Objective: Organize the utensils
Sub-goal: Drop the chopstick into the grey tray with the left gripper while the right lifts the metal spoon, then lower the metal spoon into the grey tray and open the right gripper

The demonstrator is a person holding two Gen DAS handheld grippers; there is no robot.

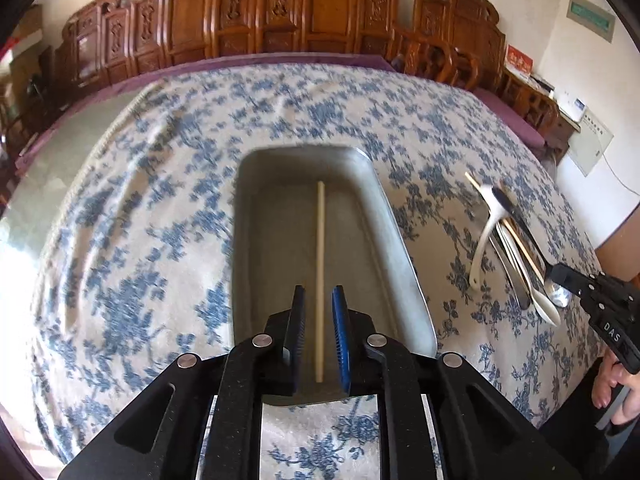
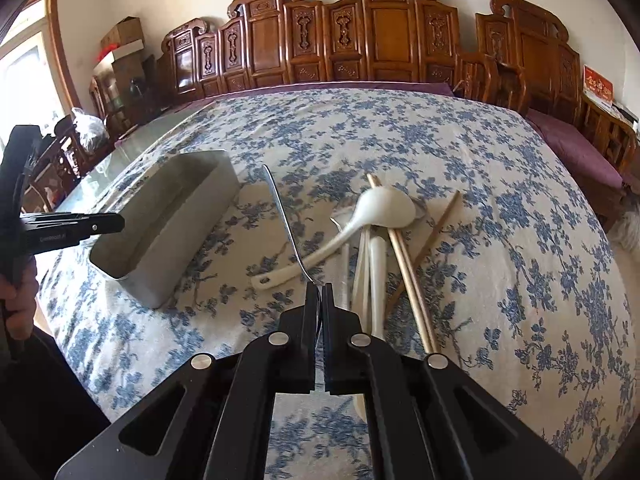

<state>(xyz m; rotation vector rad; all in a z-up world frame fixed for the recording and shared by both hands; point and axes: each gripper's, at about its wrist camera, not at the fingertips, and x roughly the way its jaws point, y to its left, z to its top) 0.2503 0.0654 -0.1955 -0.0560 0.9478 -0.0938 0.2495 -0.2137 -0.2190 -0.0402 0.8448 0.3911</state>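
A grey metal tray [image 1: 390,216] stands on the flowered tablecloth; it also shows in the right wrist view [image 2: 168,236]. A single wooden chopstick [image 1: 320,264] lies along the tray's floor. My left gripper [image 1: 319,294] hovers over the tray's near end, open, its pads either side of the chopstick without touching it. My right gripper [image 2: 319,292] is shut on a metal utensil handle [image 2: 285,220] and lifts it off the pile. The pile [image 2: 384,240] holds white ceramic spoons [image 2: 386,204] and wooden chopsticks [image 2: 408,276]. In the left wrist view the pile [image 1: 512,248] lies right of the tray.
The cloth [image 1: 160,200] covers a large table, with a bare glass strip at its left [image 2: 132,140]. Carved wooden chairs [image 2: 360,40] line the far edge. The person's hands [image 2: 18,304] hold the gripper handles at the near side.
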